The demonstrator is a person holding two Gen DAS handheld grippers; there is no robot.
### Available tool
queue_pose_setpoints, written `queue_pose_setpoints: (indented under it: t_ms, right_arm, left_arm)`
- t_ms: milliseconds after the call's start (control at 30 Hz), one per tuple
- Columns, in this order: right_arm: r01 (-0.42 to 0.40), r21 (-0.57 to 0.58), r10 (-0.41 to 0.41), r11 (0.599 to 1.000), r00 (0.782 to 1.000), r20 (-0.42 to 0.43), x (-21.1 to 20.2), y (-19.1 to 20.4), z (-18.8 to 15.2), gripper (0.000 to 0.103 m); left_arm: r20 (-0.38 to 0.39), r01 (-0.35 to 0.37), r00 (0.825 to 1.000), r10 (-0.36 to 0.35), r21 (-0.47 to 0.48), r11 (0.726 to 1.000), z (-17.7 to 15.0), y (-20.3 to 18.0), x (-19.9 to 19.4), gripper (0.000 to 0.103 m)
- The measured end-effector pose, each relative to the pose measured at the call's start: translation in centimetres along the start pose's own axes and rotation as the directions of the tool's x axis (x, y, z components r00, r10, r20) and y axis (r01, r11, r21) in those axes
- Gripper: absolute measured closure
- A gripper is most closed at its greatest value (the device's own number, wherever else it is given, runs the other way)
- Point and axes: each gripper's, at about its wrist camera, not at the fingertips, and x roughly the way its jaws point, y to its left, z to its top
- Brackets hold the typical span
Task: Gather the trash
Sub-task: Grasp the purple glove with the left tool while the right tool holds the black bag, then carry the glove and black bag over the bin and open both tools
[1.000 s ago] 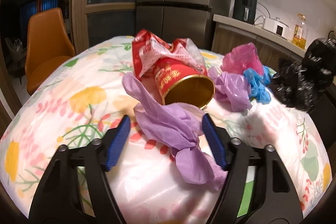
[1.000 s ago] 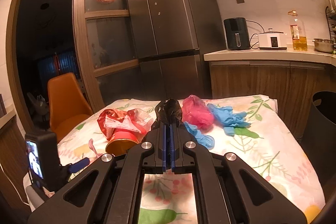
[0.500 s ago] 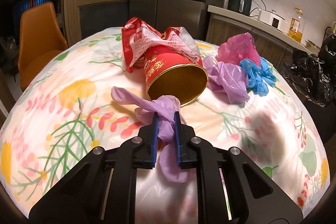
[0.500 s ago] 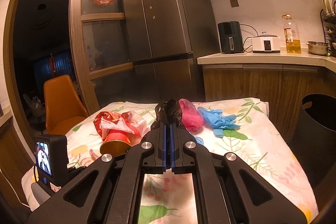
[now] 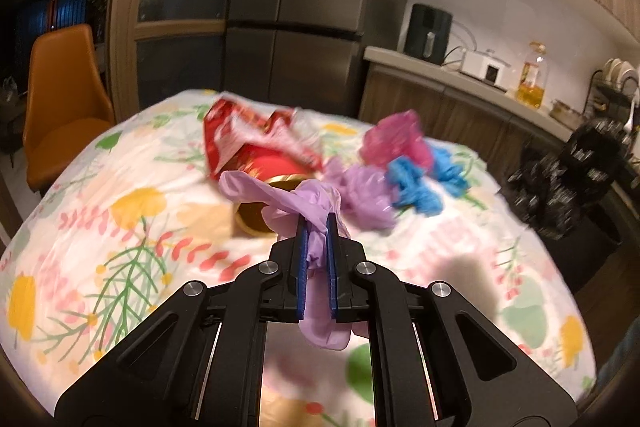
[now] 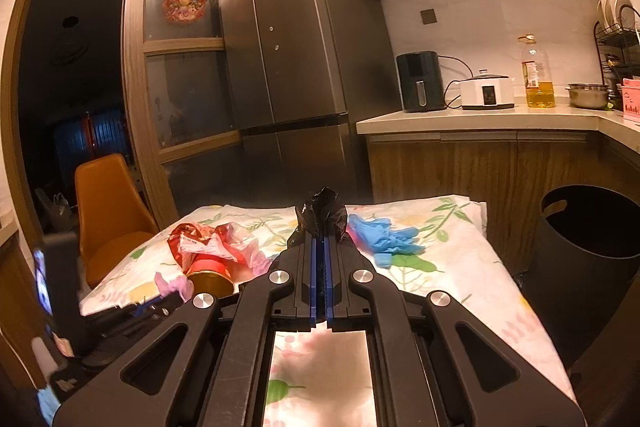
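A table under a floral cloth (image 5: 132, 235) stands in a kitchen, with a steel fridge (image 6: 304, 67) and a wooden counter (image 6: 480, 119) at the far side, an orange chair (image 5: 60, 99) at the left and a dark bin (image 6: 592, 239) at the right. The left gripper (image 5: 315, 227), its jaws just closed, pinches a limp purple glove (image 5: 296, 201); the glove runs near to far between the pads, fingers trailing far-left above a tipped red can (image 5: 272, 167). The right gripper (image 6: 320, 243) clamps a crumpled black bag (image 6: 322, 211).
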Motion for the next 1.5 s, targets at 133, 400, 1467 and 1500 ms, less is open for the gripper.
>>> queue_pose_setpoints:
  t_ms: [133, 400, 1467, 1500]
  right_arm:
    - [0.022, 0.004, -0.022, 1.000, 1.000, 0.014, -0.8, -0.9, 0.4, 0.099]
    - [0.091, 0.016, -0.092, 0.996, 0.994, 0.052, -2.4, -3.7, 1.6, 0.099]
    - [0.464, 0.100, -0.474, 0.880, 0.873, 0.116, -5.6, -18.7, 5.5, 0.099]
    - [0.473, 0.101, -0.482, 0.875, 0.868, 0.115, -5.6, -19.1, 5.5, 0.099]
  left_arm:
    - [0.046, 0.032, 0.998, -0.033, 0.025, 0.999, 1.5, -2.1, -1.5, 0.096]
    - [0.095, 0.106, 0.989, -0.116, 0.104, 0.989, 4.0, -7.9, -2.2, 0.096]
    - [0.082, 0.357, 0.911, -0.403, 0.331, 0.874, 6.6, -29.8, 1.3, 0.096]
    - [0.078, 0.364, 0.908, -0.411, 0.336, 0.869, 6.5, -30.4, 1.5, 0.096]
